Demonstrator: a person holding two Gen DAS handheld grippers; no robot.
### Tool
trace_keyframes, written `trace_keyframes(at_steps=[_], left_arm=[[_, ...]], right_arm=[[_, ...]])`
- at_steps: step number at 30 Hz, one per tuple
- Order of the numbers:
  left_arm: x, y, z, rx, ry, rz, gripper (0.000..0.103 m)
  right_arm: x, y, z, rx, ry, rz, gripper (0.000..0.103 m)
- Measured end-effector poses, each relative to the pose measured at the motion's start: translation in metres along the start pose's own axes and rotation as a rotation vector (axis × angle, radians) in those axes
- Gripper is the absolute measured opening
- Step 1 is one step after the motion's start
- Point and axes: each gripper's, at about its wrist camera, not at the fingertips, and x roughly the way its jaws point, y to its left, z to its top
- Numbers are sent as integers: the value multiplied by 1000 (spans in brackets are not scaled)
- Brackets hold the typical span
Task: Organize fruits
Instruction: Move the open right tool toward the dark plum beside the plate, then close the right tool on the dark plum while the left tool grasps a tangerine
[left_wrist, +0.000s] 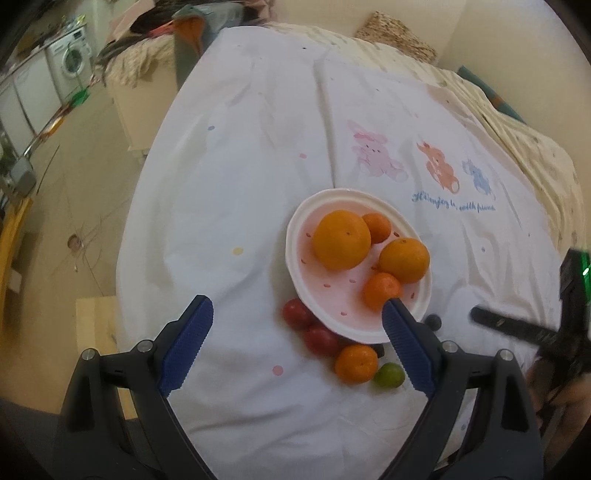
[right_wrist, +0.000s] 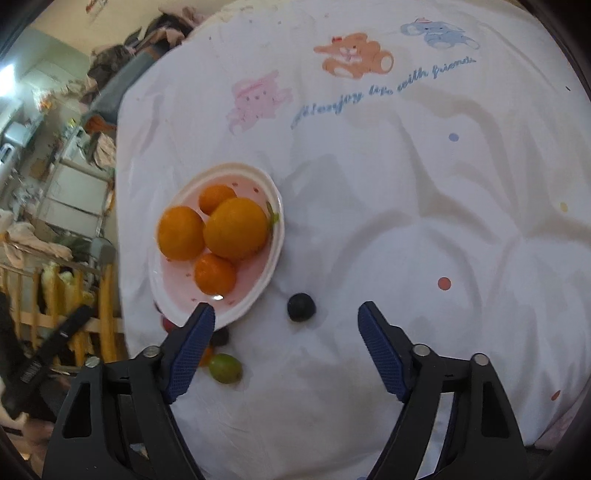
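Both the left claw (left_wrist: 297, 317) and the right claw (right_wrist: 286, 319) hang released over the bed (right_wrist: 406, 221); the dark plum (right_wrist: 301, 307) lies just right of the plate (right_wrist: 275, 236).

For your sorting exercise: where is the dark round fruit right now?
In the right wrist view, the dark fruit lies alone on the white sheet, just right of the plate.

Washing machine (left_wrist: 72, 61) far left; beige floor (left_wrist: 85, 177).

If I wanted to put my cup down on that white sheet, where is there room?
Bare sheet lies right of the plate, below the printed animals, with only a dark fruit nearby. It is crowded at the plate's near edge, where small fruits cluster.
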Motion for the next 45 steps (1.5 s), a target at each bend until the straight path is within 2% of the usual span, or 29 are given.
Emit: trace_keyframes(at_steps=[2, 12, 17, 19, 20, 31, 37, 42, 45], left_arm=[[1, 1, 1, -4, 0, 3, 91], [4, -1, -2, -4, 32, -29, 91], [6, 0, -2, -19, 43, -35, 91], [7, 0, -2, -18, 44, -34, 91], [7, -1, -3, -17, 44, -32, 91], [10, -2, -6, 14, 30, -15, 91], [16, 4, -11, 29, 34, 28, 91], [23, -1, -26, 37, 111, -3, 90], [30, -15, -40, 53, 163, -19, 82]], right_arm=[[10, 5, -1, -34, 27, -28, 67], [57, 31, -2, -224, 106, -209, 49], [67, 37, -4, -276, 115, -250, 47], [68, 38, -6, -297, 114, -268, 37], [68, 38, -6, -300, 116, -269, 24], [35, 30, -8, -252, 57, -196, 24], [-3, 20, -11, -185, -29, -109, 24], [-28, 22, -2, -133, -97, -16, 24], [-38, 22, 4, -109, -126, 28, 24]])
